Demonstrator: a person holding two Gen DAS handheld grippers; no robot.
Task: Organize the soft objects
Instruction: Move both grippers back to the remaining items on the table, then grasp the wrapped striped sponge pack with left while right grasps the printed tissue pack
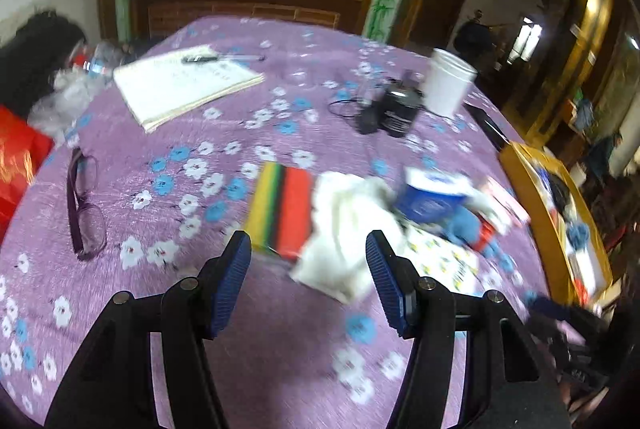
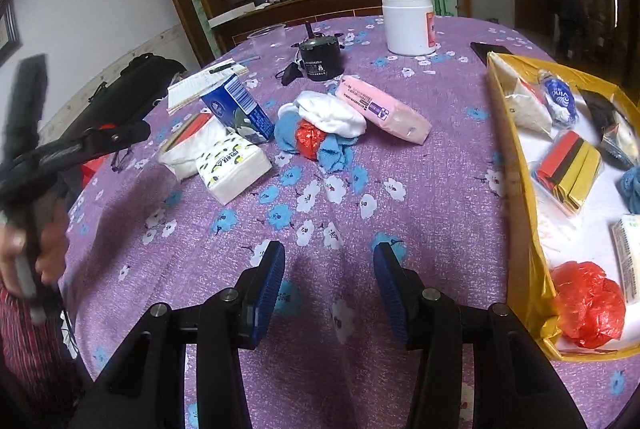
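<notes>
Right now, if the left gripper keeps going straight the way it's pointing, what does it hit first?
Most likely the crumpled white cloth: it lies straight ahead of the open left gripper, between the lines of its fingers. The striped red and yellow pack sits just left of that line. The picture is blurred, so depth is uncertain.

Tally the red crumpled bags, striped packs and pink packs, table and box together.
Red crumpled bags: 2, one on the table, one in the yellow box
Striped packs: 2, one on the table, one in the box
Pink packs: 1, on the table
Total: 5
</notes>
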